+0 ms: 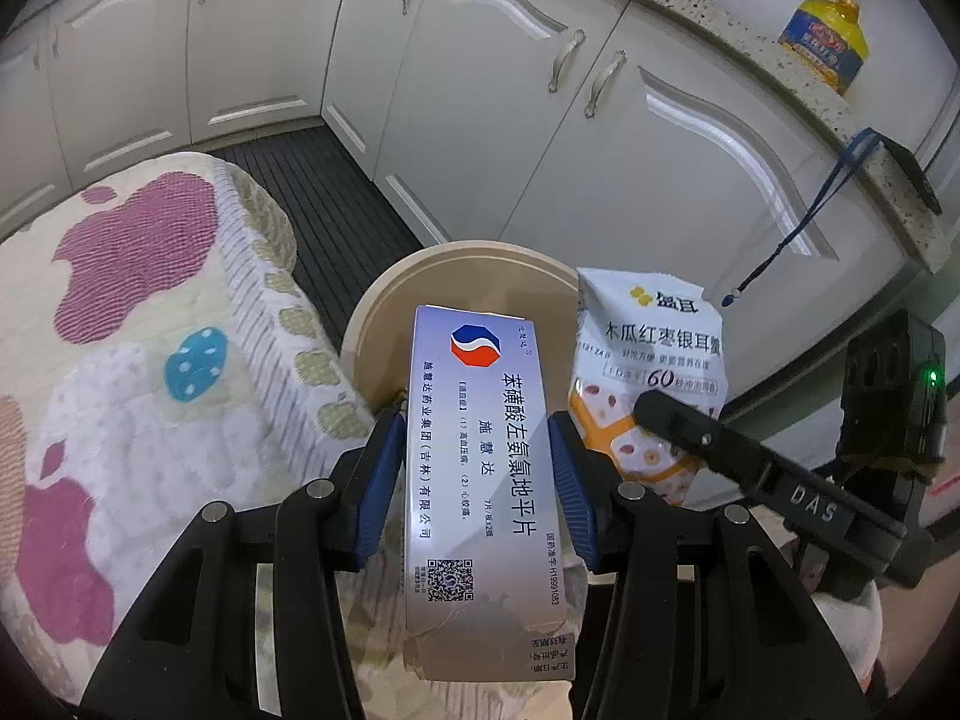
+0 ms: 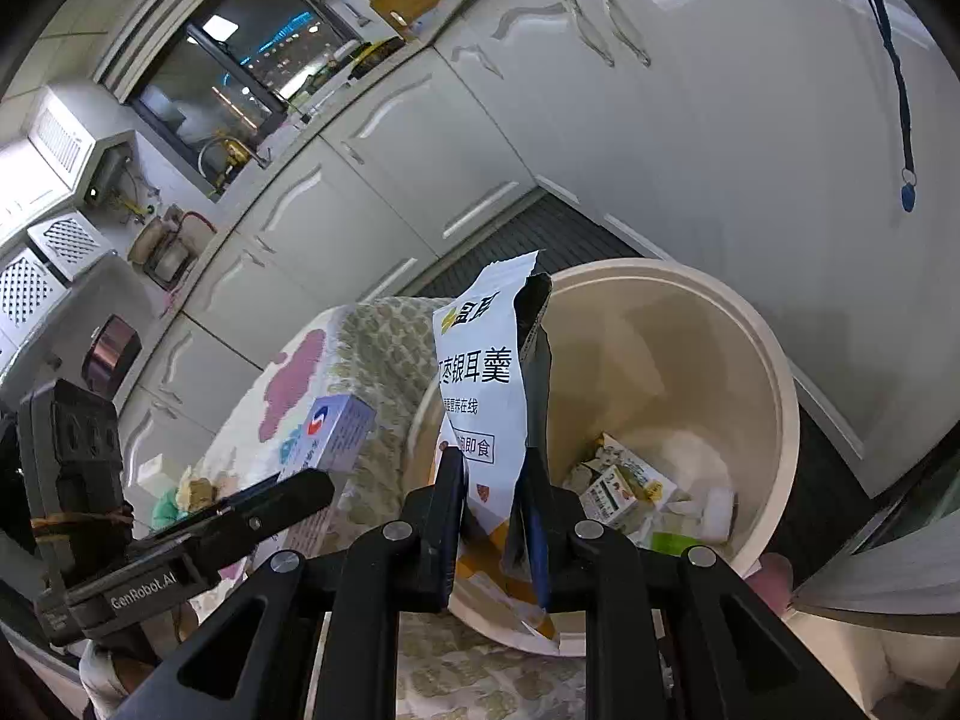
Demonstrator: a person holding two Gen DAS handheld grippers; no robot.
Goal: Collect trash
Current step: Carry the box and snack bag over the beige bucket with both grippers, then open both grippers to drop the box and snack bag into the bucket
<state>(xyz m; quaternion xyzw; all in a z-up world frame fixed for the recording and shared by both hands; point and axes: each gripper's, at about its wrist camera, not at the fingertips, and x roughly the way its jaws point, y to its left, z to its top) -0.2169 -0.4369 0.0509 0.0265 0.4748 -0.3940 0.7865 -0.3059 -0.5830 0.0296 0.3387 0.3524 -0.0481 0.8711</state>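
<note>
Home kitchen; cabinets [image 1: 492, 120]; oil btl [image 1: 825, 45] on counter [image 1: 780, 60]

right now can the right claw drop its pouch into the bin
Probably yes. The right claw is shut on the snack pouch right at the rim of the open trash bin, whose mouth is uncovered. The left claw holds the medicine box off to the side.

Medicine box [image 1: 477, 468] was clamped lengthwise between blue pads [image 1: 378, 480] of left gripper [image 1: 476, 474], torn flap nearest camera. Beige bin [image 1: 384, 312] was seen just beyond box, beside patterned cloth [image 1: 138, 360]. Torn snack pouch [image 1: 651, 354] was gripped at right by right gripper [image 1: 672, 420]. White cabinets [image 1: 480, 90] were seen behind.
</note>
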